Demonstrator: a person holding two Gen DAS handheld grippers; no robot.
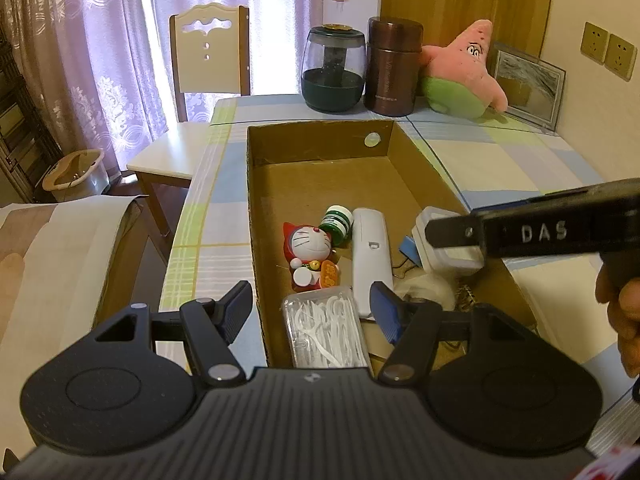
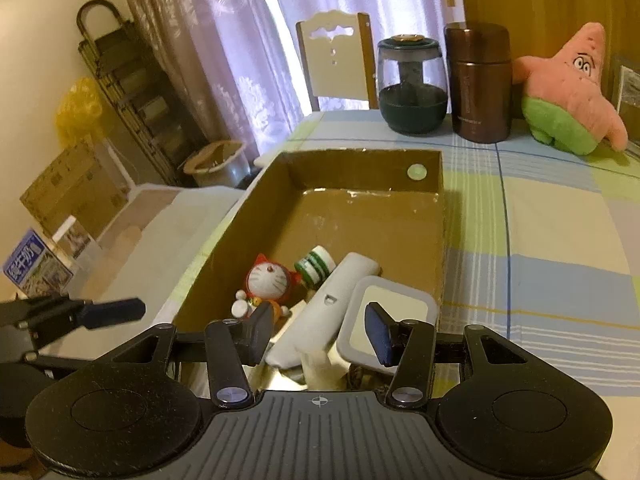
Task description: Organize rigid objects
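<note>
An open cardboard box (image 1: 320, 140) (image 2: 360, 172) on the table holds a red cat figurine (image 1: 310, 254) (image 2: 266, 280), a green-and-white bottle (image 1: 337, 224) (image 2: 316, 266), a long white case (image 1: 370, 256) (image 2: 324, 312), a clear box of floss picks (image 1: 326, 330), a white lidded container (image 1: 450, 256) (image 2: 390, 316) and something white and fluffy (image 1: 426, 290). My left gripper (image 1: 312, 314) is open and empty, just above the floss box at the box's near end. My right gripper (image 2: 318, 334) is open and empty above the white case and container; it also shows in the left wrist view (image 1: 532, 230).
At the table's far end stand a dark glass jar (image 1: 333, 70), a brown canister (image 1: 394, 66), a pink star plush (image 1: 466, 68) and a framed picture (image 1: 528, 84). A chair (image 1: 210, 52) stands beyond the table. A checked cloth (image 2: 540, 240) covers the table.
</note>
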